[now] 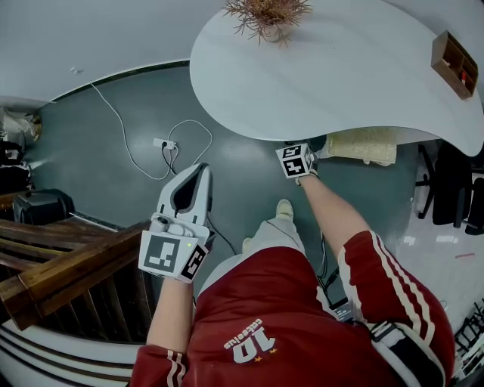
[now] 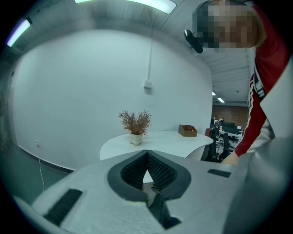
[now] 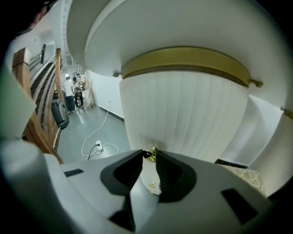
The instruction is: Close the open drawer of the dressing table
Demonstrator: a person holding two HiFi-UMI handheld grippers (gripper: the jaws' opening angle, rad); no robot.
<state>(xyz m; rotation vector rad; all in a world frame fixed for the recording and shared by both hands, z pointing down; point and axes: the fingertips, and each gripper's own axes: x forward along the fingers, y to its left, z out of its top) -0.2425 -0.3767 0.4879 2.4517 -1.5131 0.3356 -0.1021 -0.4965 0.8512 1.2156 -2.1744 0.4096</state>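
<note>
The right tool [image 3: 149,153] is clamping the gold knob [image 3: 150,154] on the fluted white drawer front [image 3: 183,119], tucked under the surface [image 1: 340,75] edge. The left tool [image 2: 147,152] is hanging closed and empty over open floor [image 1: 113,113].

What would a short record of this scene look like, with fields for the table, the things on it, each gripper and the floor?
Table: white tabletop, curved edge
On it: dried plant in a pot; wooden box
Left gripper: shut, empty, held over the floor
Right gripper: shut on the gold knob of the ribbed white drawer front
Floor: white cable and power strip
</note>
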